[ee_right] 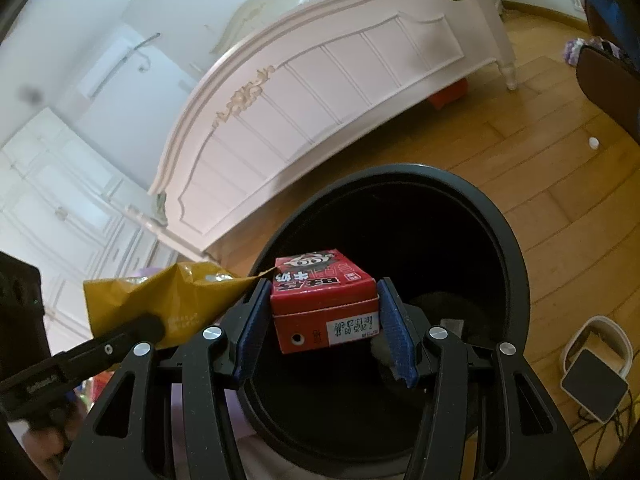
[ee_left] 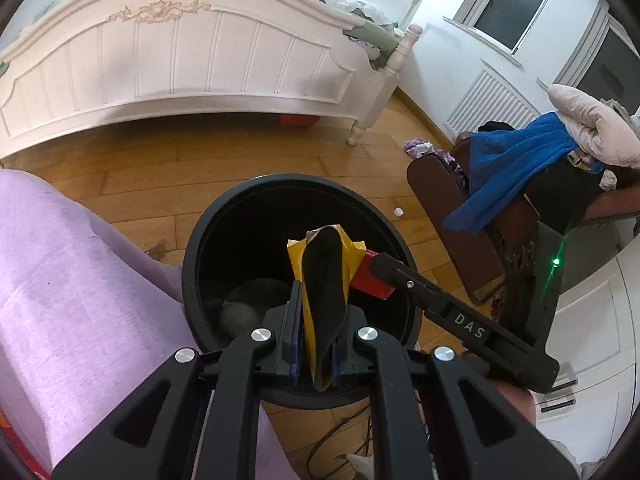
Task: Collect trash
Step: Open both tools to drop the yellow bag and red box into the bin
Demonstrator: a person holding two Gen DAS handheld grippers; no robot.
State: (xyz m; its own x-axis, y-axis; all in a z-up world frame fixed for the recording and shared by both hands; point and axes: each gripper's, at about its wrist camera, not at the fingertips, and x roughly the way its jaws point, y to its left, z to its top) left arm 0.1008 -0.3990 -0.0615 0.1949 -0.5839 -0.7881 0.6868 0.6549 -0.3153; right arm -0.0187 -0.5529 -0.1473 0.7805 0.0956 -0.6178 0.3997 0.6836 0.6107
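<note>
Left wrist view showed the left gripper [ee_left: 316,354] clamped on a crumpled yellow foil wrapper [ee_left: 324,280], which stood up from between its blue pads over the mouth of the round black plastic bin [ee_left: 192,256]. The right gripper [ee_right: 326,330] squeezed a small red cardboard milk carton [ee_right: 324,300] between its pads, above the same bin's opening, just beside the wrapper.

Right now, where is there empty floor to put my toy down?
Bare wooden floor lies between the white bed and the black trash bin. It is crowded over the bin, where the left claw holds a yellow wrapper and the right claw holds a red carton.
</note>
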